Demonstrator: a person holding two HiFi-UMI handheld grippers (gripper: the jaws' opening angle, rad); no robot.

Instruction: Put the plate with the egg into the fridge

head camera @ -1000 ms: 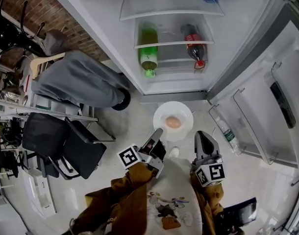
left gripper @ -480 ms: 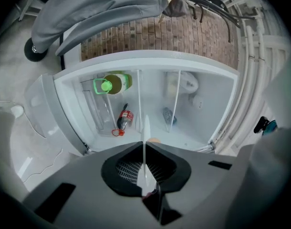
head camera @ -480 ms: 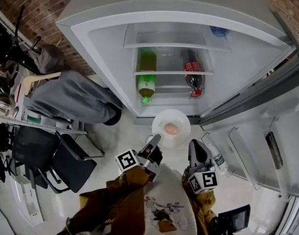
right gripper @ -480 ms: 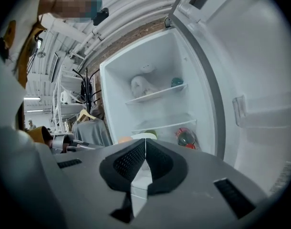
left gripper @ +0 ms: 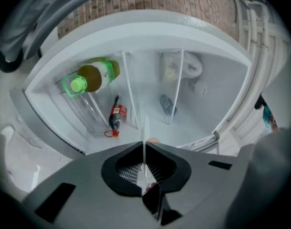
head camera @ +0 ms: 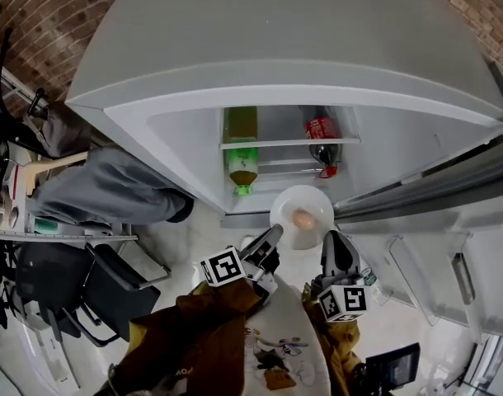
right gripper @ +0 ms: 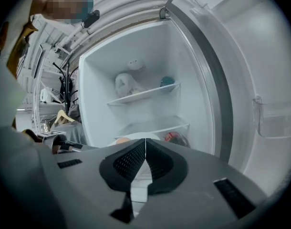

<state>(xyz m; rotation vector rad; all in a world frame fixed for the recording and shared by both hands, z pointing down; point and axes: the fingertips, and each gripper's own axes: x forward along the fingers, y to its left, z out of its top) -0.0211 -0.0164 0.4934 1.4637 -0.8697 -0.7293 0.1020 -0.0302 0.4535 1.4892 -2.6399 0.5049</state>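
Moved farther, plate (head camera: 305, 202) and egg (head camera: 303, 219) now reach the fridge (head camera: 185, 130) mouth, left gripper (head camera: 273, 236) clamped on its near-left rim, right gripper (head camera: 332, 239) closed empty just beside.

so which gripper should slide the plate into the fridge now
Left. The left gripper is shut on the rim of the plate, which carries the egg and faces the open fridge. The right gripper is shut beside it, apparently gripping nothing.

Brick wall (head camera: 39, 13), pale floor (head camera: 179, 244), black chair (head camera: 113, 285).
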